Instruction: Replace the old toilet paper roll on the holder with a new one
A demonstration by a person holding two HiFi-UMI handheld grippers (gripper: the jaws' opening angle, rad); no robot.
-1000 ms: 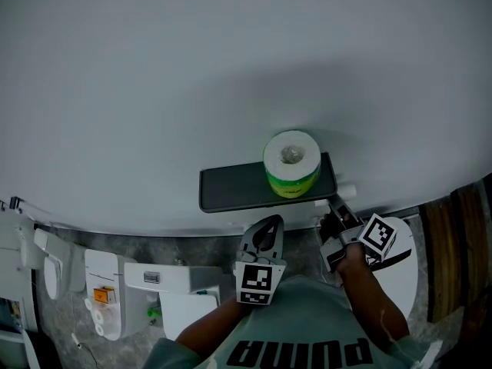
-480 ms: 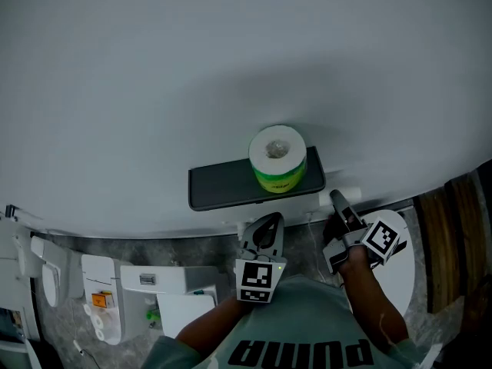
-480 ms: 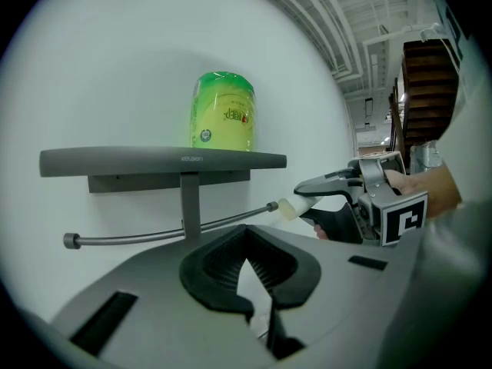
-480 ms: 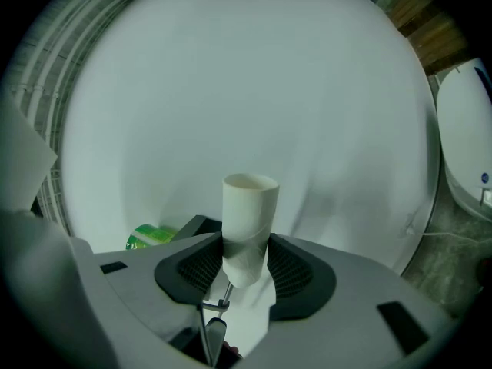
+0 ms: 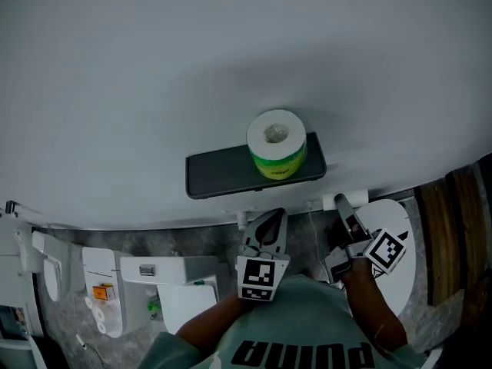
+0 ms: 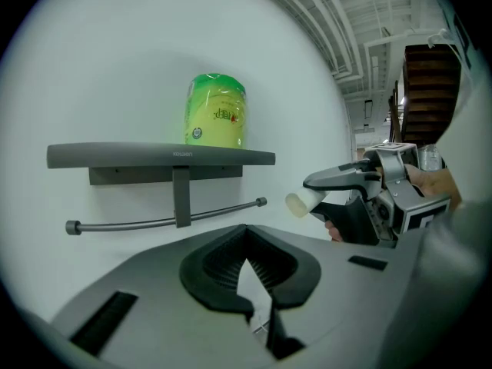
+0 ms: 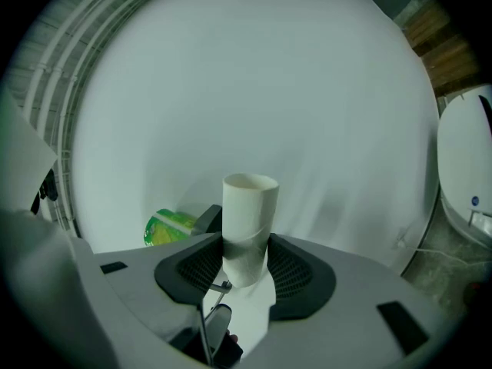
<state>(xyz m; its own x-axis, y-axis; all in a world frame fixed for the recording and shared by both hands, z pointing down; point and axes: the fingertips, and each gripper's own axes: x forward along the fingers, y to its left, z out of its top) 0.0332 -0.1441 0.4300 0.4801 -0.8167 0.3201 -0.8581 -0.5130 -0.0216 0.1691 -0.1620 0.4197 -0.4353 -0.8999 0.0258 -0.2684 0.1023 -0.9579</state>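
A new roll in green wrap [image 5: 277, 146] stands upright on the dark grey shelf [image 5: 223, 177] of the wall holder. In the left gripper view the roll [image 6: 216, 121] tops the shelf [image 6: 115, 156], and the thin bar [image 6: 154, 222] under it is bare. My right gripper [image 5: 344, 208] is shut on the empty white cardboard tube [image 7: 247, 217], off the bar's right end; from the left gripper view the tube [image 6: 302, 201] pokes out of the right gripper [image 6: 338, 187]. My left gripper [image 5: 272, 220] hangs below the shelf, shut, holding nothing.
A white toilet [image 5: 396, 241] stands at the right, close beside my right gripper, with a wooden panel [image 5: 453, 237] beyond it. White fixtures and small items [image 5: 104, 290] sit on the grey floor at lower left. The wall ahead is plain white.
My right gripper has drawn the tube rightward and back, away from the shelf's end. The left gripper has hardly shifted.
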